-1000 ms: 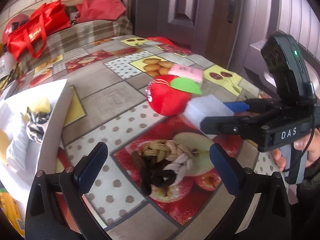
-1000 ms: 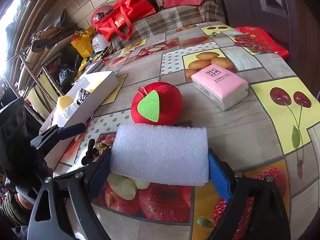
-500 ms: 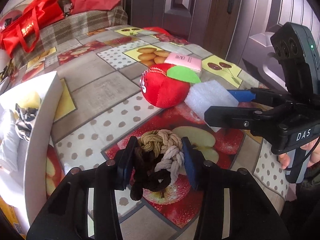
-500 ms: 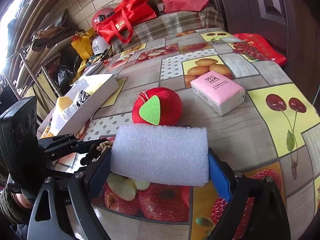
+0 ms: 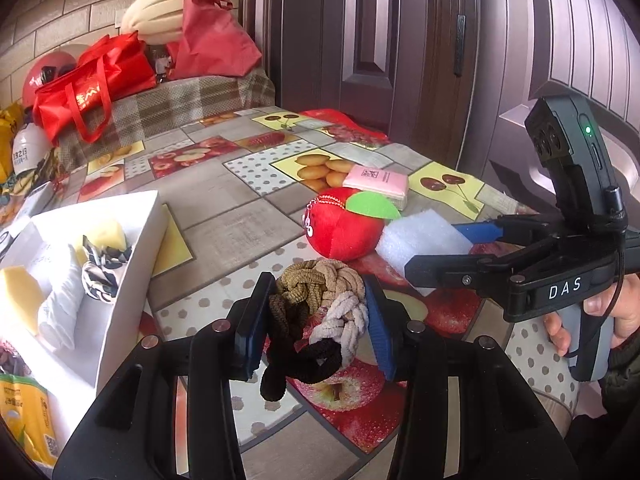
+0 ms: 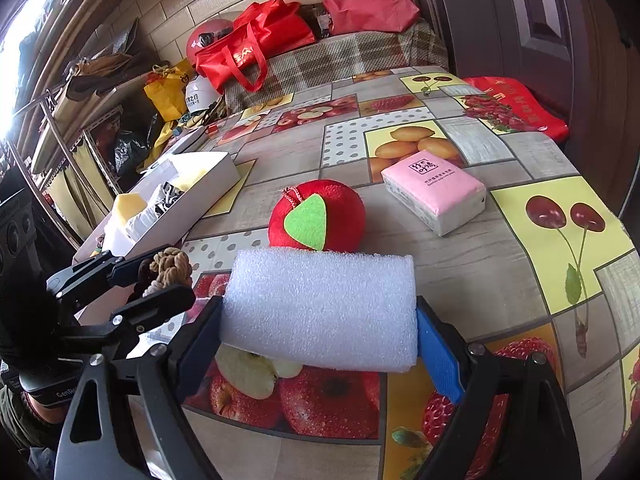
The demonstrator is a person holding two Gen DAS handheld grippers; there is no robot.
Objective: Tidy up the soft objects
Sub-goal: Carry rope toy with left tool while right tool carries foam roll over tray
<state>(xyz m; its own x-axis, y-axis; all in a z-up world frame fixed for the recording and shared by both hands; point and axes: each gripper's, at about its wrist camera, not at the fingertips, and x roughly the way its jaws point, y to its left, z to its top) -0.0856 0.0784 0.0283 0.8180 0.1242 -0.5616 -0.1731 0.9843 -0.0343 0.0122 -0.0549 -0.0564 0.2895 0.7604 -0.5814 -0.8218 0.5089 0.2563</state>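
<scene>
A bundle of braided hair ties [image 5: 318, 312], tan, black and cream, sits squeezed between the blue pads of my left gripper [image 5: 320, 316], lifted just off the fruit-print tablecloth; one black loop dangles below. The same bundle [image 6: 168, 268] shows at the left of the right wrist view. My right gripper [image 6: 318, 316] is shut on a white foam block [image 6: 320, 308], held across its width above the table; the foam block [image 5: 420, 240] also appears at the right of the left wrist view. A red plush apple [image 6: 316, 216] with a green leaf rests just behind the foam.
A white open box [image 5: 132, 256] at the left holds yellow sponges, a white cloth and a black-and-white scrunchie. A pink tissue pack [image 6: 434, 192] lies behind the apple. Red bags [image 6: 256, 44] are piled on a plaid bench beyond the table. A hand [image 5: 608, 316] grips the right tool.
My left gripper went from wide open around the hair ties to shut on them, then lifted them slightly off the table. The right gripper keeps holding the foam block in place.
</scene>
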